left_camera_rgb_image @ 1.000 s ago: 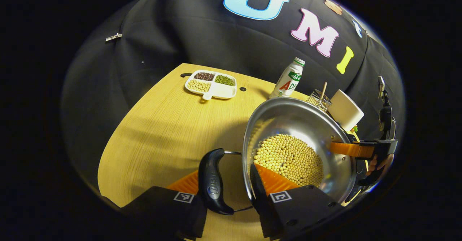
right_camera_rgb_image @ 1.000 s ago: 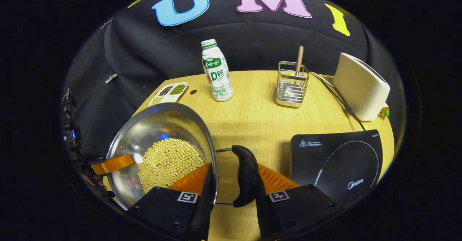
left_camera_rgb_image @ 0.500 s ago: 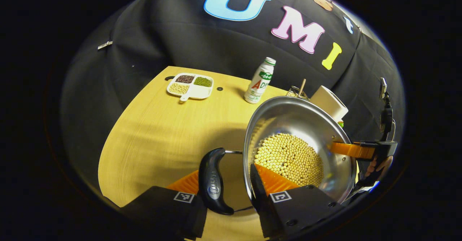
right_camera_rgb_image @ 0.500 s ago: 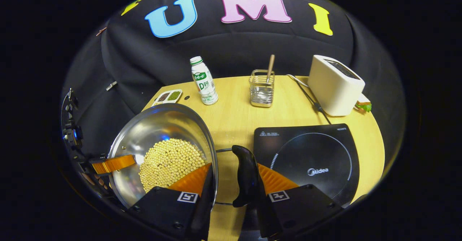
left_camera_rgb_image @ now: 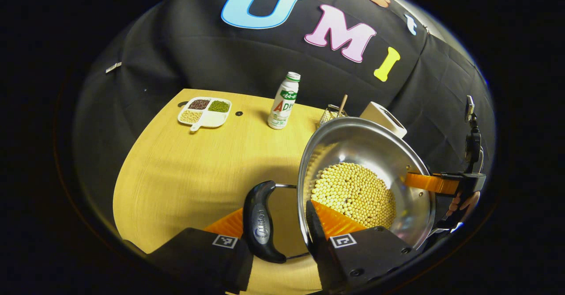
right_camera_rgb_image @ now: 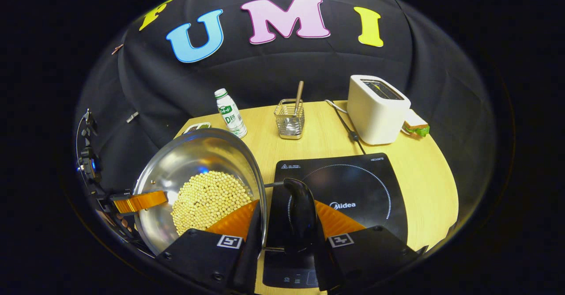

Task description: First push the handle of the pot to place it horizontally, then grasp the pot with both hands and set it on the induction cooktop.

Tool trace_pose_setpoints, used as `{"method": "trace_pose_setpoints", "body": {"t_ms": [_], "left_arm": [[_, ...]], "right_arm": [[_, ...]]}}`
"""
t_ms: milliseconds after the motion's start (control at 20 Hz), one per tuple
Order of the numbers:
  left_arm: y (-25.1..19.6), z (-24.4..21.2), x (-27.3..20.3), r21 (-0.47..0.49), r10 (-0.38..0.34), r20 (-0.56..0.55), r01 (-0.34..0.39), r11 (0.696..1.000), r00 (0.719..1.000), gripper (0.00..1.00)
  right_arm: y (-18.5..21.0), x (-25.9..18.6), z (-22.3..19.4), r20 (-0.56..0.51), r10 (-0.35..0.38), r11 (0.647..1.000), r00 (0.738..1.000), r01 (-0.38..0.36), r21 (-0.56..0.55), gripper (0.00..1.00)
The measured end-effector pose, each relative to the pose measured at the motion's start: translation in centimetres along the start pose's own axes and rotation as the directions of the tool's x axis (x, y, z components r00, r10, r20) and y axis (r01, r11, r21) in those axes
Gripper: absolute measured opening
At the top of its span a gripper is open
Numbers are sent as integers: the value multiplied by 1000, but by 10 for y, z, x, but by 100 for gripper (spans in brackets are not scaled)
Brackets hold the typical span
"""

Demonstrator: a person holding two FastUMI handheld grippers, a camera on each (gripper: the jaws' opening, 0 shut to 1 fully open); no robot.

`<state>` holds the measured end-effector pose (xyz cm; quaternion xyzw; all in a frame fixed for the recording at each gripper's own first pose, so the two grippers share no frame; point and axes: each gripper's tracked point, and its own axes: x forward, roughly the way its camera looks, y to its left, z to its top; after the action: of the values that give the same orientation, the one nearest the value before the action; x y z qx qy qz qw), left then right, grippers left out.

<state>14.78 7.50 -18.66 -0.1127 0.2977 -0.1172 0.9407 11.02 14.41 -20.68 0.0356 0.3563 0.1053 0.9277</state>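
A steel pot [left_camera_rgb_image: 366, 153] holding soybeans [left_camera_rgb_image: 353, 193] hangs in the air between both grippers. My left gripper [left_camera_rgb_image: 282, 224] is shut on it, one finger outside the black side handle [left_camera_rgb_image: 260, 224] and the other inside the wall. My right gripper [right_camera_rgb_image: 282, 224] clamps the opposite handle [right_camera_rgb_image: 300, 211] and the pot [right_camera_rgb_image: 194, 158] wall the same way. That handle hovers over the front left part of the black induction cooktop [right_camera_rgb_image: 353, 184]. In each view, one of the other gripper's fingers [left_camera_rgb_image: 430, 183] hooks over the far rim.
On the wooden table [left_camera_rgb_image: 185, 171] stand a white drink bottle [right_camera_rgb_image: 229, 111], a wire holder [right_camera_rgb_image: 290, 120] with a wooden utensil, and a white toaster [right_camera_rgb_image: 375, 109] with its cable and a sandwich [right_camera_rgb_image: 415, 125] beside it. A divided dish [left_camera_rgb_image: 205, 111] of beans sits far left.
Both grippers have carried the pot to the right and back from the far items. The cooktop has slid from the right side to beneath the right handle. Both grips are unchanged.
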Motion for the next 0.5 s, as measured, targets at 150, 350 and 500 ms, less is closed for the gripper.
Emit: {"method": "trace_pose_setpoints", "body": {"t_ms": [150, 350, 500], "left_arm": [[-17, 3, 4, 13, -11, -4, 11, 1000, 1000, 61], [-41, 8, 10, 32, -24, -6, 25, 999, 1000, 61], [-58, 11, 18, 47, -35, -9, 35, 998, 999, 61]], "right_arm": [[-16, -8, 2, 3, -9, 1000, 1000, 9, 17, 55], [-39, -16, 8, 13, -24, 999, 1000, 24, 32, 55], [-56, -19, 12, 17, -36, 998, 999, 36, 45, 55]]}}
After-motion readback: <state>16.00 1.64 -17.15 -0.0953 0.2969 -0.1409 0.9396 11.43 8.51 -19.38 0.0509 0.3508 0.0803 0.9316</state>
